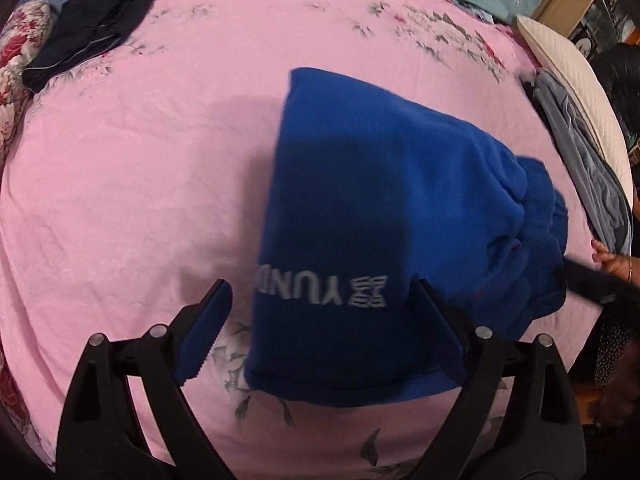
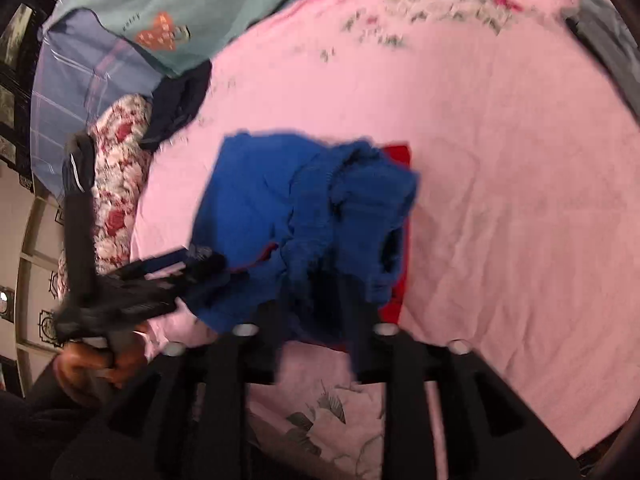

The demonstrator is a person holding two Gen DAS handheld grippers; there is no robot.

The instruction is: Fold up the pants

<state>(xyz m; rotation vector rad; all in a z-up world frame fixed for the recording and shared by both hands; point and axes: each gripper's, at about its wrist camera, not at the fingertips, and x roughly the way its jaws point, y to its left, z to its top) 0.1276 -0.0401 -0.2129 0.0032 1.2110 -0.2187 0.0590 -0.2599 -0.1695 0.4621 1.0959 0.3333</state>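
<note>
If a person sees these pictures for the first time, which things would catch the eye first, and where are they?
First comes the bright blue pants, folded into a block with grey lettering, lying in the middle of the pink bedsheet. Next, the left gripper with its jaws wide open over the near end of the pants. A dark folded garment lies at the far left corner of the sheet.

You're handling matt, fleecy blue cloth pants [image 1: 360, 200] lying on a soft, lightly creased pink cotton bedsheet [image 1: 140, 160]; your tongs [image 1: 320, 320] are looking matt black plastic.
</note>
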